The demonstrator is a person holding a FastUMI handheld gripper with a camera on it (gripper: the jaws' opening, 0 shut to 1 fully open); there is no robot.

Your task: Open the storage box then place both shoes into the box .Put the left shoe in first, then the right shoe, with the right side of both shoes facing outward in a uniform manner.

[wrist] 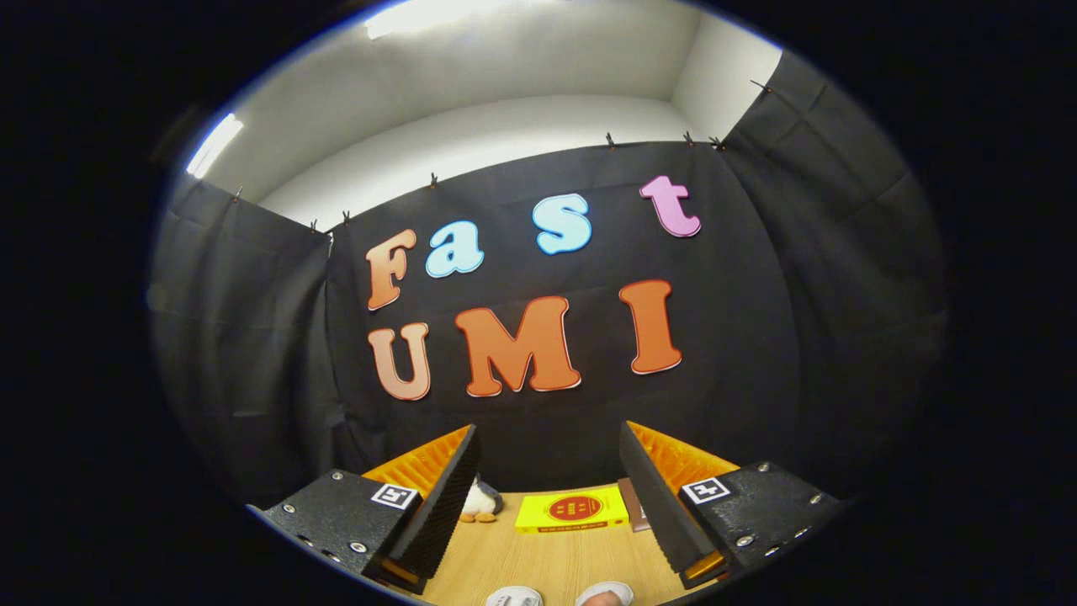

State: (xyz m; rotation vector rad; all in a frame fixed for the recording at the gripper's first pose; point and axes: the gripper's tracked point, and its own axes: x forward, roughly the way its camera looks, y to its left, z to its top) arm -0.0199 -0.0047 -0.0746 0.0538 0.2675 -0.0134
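My gripper point(551, 459) is held high and level, pointing at the booth's back wall, with its two fingers point(437, 497) spread wide apart and nothing between them. Low down between the fingers, on the wooden table point(547, 560), the tops of two white shoes show: one point(513, 598) on the left and one point(604, 594) on the right. Only their upper edges are visible. I cannot make out a storage box.
A flat yellow box point(572, 510) with a red round mark lies at the table's far edge, a brown object point(633, 503) beside its right end. A small white plush toy point(481, 502) sits behind the left finger. Black cloth walls close the booth.
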